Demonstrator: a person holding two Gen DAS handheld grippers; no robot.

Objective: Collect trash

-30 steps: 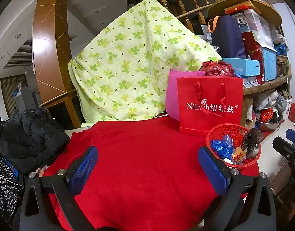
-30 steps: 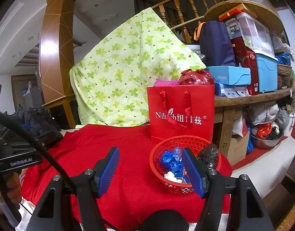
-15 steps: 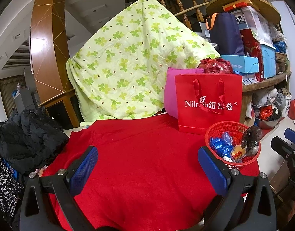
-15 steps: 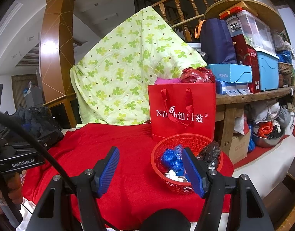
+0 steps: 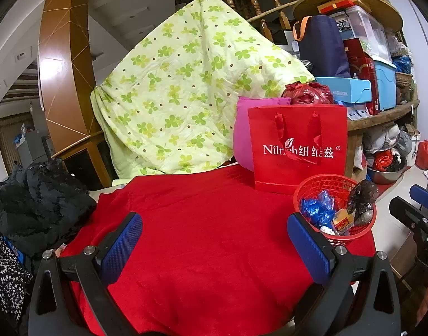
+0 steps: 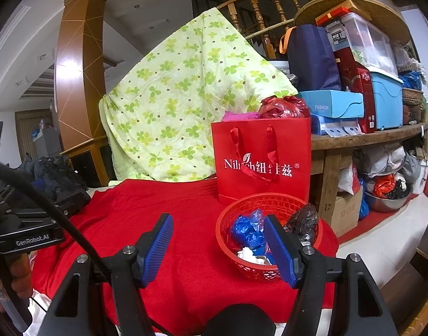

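A red mesh basket point(image 5: 320, 184) point(image 6: 258, 200) sits at the right edge of a table under a red cloth point(image 5: 202, 224) point(image 6: 186, 210). It holds blue plastic point(image 5: 317, 210) point(image 6: 247, 228), a dark crumpled bag point(image 5: 361, 200) point(image 6: 302, 222), a yellow packet point(image 5: 344, 219) and crumpled white paper point(image 6: 249, 254). My left gripper point(image 5: 214, 246) is open and empty above the cloth, left of the basket. My right gripper point(image 6: 221, 246) is open and empty; its right finger stands in front of the basket.
A red paper gift bag point(image 5: 298, 145) point(image 6: 263, 162) stands right behind the basket, a pink cushion point(image 5: 242, 140) beside it. A green clover quilt point(image 5: 186, 98) hangs behind. Black clothes point(image 5: 37, 196) lie left. A cluttered wooden shelf point(image 6: 367, 137) stands right.
Both views have shifted only slightly; the left gripper has tilted a little. Both grippers stay open and empty, and the basket has not moved.
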